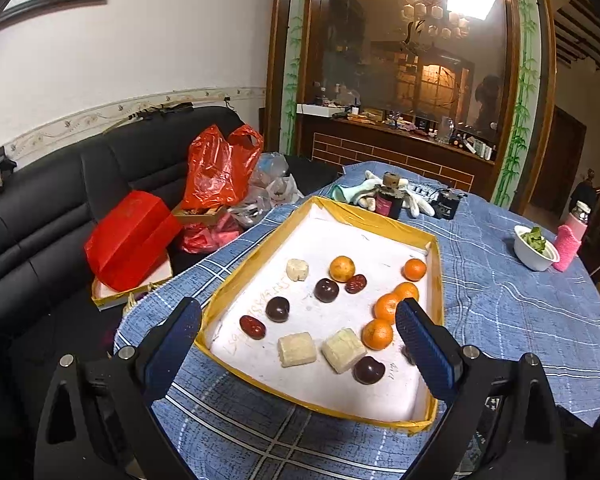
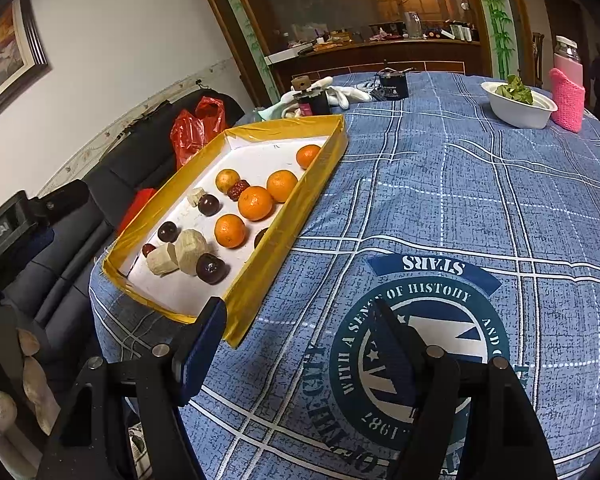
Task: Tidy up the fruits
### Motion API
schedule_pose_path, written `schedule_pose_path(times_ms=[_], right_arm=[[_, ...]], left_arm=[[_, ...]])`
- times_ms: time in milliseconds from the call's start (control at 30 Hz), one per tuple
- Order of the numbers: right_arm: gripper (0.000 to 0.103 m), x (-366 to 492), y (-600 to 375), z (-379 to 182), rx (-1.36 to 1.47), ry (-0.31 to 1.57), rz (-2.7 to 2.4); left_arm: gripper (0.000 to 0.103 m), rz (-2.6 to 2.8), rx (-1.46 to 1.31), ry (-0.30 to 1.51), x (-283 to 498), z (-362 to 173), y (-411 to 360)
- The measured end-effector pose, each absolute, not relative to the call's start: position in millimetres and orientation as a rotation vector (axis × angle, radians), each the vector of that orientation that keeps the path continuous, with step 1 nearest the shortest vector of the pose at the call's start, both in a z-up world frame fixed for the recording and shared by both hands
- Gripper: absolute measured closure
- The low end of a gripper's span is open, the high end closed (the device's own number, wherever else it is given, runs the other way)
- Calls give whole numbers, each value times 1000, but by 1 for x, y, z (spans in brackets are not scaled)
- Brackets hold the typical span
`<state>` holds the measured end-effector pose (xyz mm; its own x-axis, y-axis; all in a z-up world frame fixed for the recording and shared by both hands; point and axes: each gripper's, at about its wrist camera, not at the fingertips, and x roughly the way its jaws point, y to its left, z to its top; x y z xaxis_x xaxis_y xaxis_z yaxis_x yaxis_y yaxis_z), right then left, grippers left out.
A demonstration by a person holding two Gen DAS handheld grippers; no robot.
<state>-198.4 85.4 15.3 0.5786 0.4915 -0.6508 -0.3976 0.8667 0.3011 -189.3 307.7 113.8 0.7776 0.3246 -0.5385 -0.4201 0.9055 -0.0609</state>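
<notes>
A yellow-rimmed white tray (image 1: 437,264) (image 2: 300,200) sits on the blue table. It holds several oranges (image 1: 377,333) (image 2: 255,202), dark plums (image 1: 277,309) (image 2: 211,268), red dates (image 1: 252,327) (image 2: 238,190) and pale square cakes (image 1: 297,349) (image 2: 189,246). My left gripper (image 1: 298,346) is open and empty, above the tray's near end. My right gripper (image 2: 300,350) is open and empty, above the cloth just right of the tray's near corner.
A white bowl of greens (image 1: 536,248) (image 2: 518,104) and a pink bottle (image 1: 572,236) (image 2: 568,88) stand at the far right. Gloves and a dark jar (image 1: 388,198) (image 2: 312,98) lie behind the tray. A black sofa with red bags (image 1: 216,168) is left.
</notes>
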Motion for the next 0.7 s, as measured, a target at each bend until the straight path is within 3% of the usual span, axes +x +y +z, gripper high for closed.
schedule_pose_path(times_ms=[700], right_arm=[[22,-198,78,16,142,734,524]], left_arm=[[6,474,-116,518,-203,132,302]])
